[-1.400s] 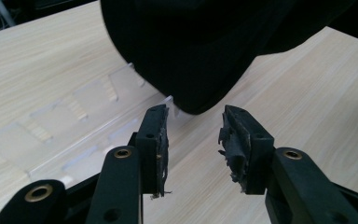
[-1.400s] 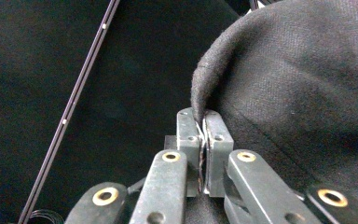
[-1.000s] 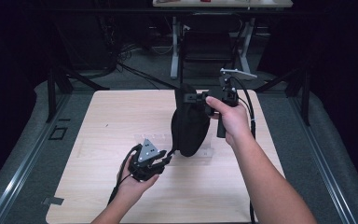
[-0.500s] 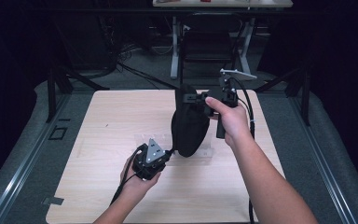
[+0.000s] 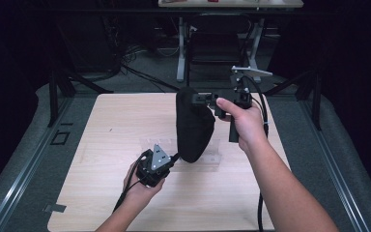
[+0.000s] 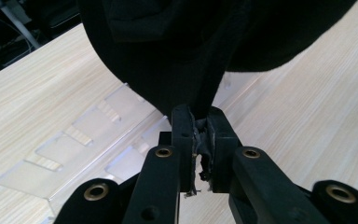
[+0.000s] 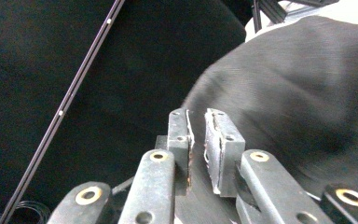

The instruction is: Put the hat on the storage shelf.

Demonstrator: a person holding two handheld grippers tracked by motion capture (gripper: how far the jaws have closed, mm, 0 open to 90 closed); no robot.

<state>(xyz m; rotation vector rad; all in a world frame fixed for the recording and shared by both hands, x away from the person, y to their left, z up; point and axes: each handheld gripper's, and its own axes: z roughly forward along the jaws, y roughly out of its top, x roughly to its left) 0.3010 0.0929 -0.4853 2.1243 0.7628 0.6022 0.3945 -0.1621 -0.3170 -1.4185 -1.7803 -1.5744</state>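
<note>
A black fabric pouch (image 5: 193, 125) hangs over the middle of the light wooden table (image 5: 101, 125). My right gripper (image 5: 199, 98) holds it up by its top edge, and in the right gripper view the jaws (image 7: 196, 126) are almost together with dark fabric (image 7: 298, 84) right against them. My left gripper (image 5: 174, 157) sits low at the pouch's bottom end. In the left gripper view it (image 6: 200, 123) is shut on a narrow fold of the black fabric (image 6: 177, 46).
A clear plastic insert with several slots (image 5: 213, 155) lies flat on the table under the pouch, and shows again (image 6: 74, 149) in the left gripper view. Chair and desk legs (image 5: 181, 53) stand beyond the table's far edge. Metal rails (image 5: 24, 164) run along the table's sides.
My left gripper has edged slightly right, closer under the pouch's bottom. The right gripper and the hanging pouch have hardly moved.
</note>
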